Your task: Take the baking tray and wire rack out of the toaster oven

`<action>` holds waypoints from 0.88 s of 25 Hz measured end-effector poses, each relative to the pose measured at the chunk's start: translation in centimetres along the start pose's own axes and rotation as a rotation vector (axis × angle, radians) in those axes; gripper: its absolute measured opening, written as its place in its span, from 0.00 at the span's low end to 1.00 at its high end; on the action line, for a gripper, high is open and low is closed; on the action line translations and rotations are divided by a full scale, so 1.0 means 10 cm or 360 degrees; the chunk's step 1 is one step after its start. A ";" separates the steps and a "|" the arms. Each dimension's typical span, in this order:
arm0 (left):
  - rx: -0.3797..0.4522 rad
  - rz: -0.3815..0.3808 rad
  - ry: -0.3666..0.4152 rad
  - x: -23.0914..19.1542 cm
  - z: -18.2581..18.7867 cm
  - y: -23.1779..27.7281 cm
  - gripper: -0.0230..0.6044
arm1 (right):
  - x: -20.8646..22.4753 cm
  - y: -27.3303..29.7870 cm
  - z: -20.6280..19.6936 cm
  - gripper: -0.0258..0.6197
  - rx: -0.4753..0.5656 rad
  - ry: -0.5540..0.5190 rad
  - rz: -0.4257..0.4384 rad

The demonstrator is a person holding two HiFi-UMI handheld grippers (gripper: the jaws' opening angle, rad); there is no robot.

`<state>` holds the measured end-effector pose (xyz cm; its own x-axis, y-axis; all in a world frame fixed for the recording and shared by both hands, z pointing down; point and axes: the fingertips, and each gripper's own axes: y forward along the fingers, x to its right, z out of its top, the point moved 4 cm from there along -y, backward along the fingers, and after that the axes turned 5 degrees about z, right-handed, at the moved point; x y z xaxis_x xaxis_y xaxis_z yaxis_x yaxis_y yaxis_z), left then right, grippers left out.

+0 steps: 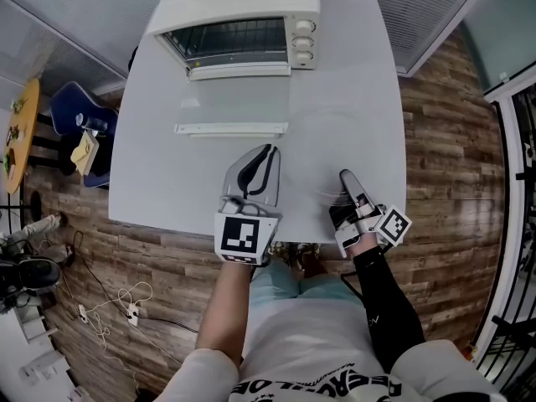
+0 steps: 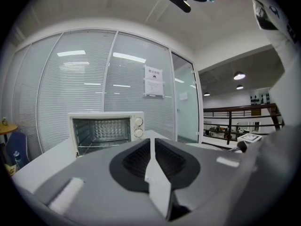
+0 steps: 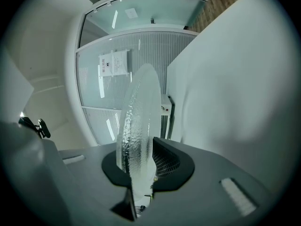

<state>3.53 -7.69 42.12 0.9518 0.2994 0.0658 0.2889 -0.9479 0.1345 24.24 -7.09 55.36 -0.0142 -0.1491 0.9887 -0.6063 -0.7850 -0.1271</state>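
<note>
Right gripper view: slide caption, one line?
Right gripper clamped on the rim of a clear textured tray, seen edge-on between its jaws.

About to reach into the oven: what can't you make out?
- Toaster oven interior: its roof hides most of it in the head view; too small in the left gripper view to tell whether a rack is inside.
- Clear textured piece in the right gripper: nearly invisible against the table in the head view.

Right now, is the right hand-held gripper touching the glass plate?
Touching. The right gripper view shows the right hand-held gripper clamped on the glass plate, its pads pressing both faces of the rim.
</note>
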 end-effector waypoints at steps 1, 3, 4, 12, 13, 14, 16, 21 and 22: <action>-0.0001 -0.0007 0.0001 0.00 -0.01 -0.02 0.13 | 0.01 -0.03 -0.03 0.10 0.0004 -0.0001 -0.0005; -0.0006 -0.0021 0.0006 -0.01 -0.03 -0.07 0.13 | 0.03 -0.10 -0.10 0.10 0.0015 -0.0002 -0.0021; -0.0011 -0.0030 0.0009 -0.01 -0.05 -0.09 0.13 | 0.04 -0.12 -0.14 0.10 0.0023 0.0000 -0.0033; -0.0027 -0.0121 0.0014 -0.03 -0.10 -0.30 0.13 | 0.18 -0.35 -0.43 0.10 0.0104 0.0022 -0.0157; -0.0027 -0.0123 0.0011 -0.04 -0.10 -0.33 0.13 | 0.19 -0.37 -0.47 0.10 0.0108 0.0026 -0.0174; -0.0026 -0.0124 0.0009 -0.05 -0.10 -0.36 0.13 | 0.21 -0.40 -0.51 0.10 0.0110 0.0030 -0.0190; -0.0027 -0.0125 0.0005 -0.08 -0.10 -0.41 0.13 | 0.25 -0.43 -0.57 0.10 0.0106 0.0031 -0.0230; -0.0041 -0.0121 0.0013 -0.12 -0.13 -0.47 0.13 | 0.33 -0.43 -0.66 0.10 0.0097 0.0043 -0.0329; -0.0043 -0.0120 0.0013 -0.12 -0.14 -0.48 0.13 | 0.34 -0.43 -0.66 0.10 0.0097 0.0043 -0.0345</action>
<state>0.83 -3.33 42.77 0.9266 0.3707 0.0626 0.3566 -0.9194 0.1659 21.55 -0.27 59.81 0.0894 0.0425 0.9951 -0.5481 -0.8321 0.0848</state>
